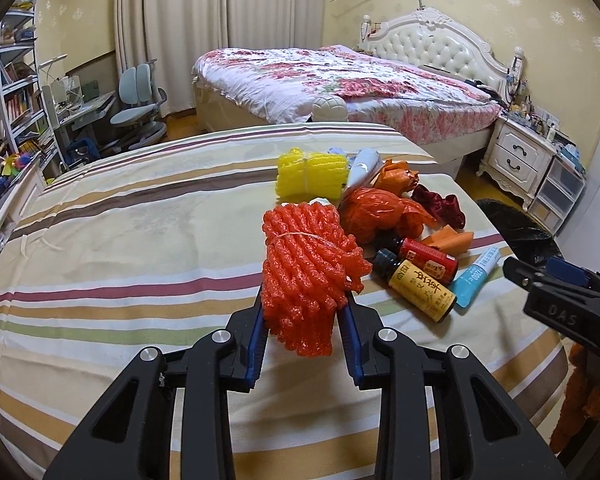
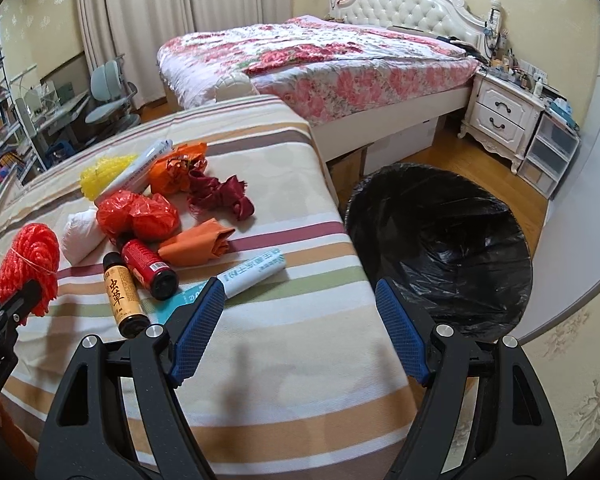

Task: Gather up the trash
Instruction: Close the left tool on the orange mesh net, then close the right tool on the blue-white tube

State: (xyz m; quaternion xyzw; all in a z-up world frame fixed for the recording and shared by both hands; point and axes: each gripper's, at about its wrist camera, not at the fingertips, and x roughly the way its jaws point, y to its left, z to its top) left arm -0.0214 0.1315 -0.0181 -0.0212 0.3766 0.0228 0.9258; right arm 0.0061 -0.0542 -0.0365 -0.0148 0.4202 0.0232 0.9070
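one red foam net [image 1: 300,276] is clamped in the left gripper [image 1: 303,312], long axis upright. bin [image 2: 440,240] is seen off the bed's right edge, nearer the right gripper [image 2: 300,320], held apart, apparently empty.

Striped bed cover [image 2: 292,344] carries trash: yellow foam net [image 2: 104,174], orange plastic bag [image 2: 140,216], dark red cloth [image 2: 220,194], red bottle [image 2: 148,266], yellow bottle [image 2: 122,296], white tube [image 2: 256,274]. Near right part bare.
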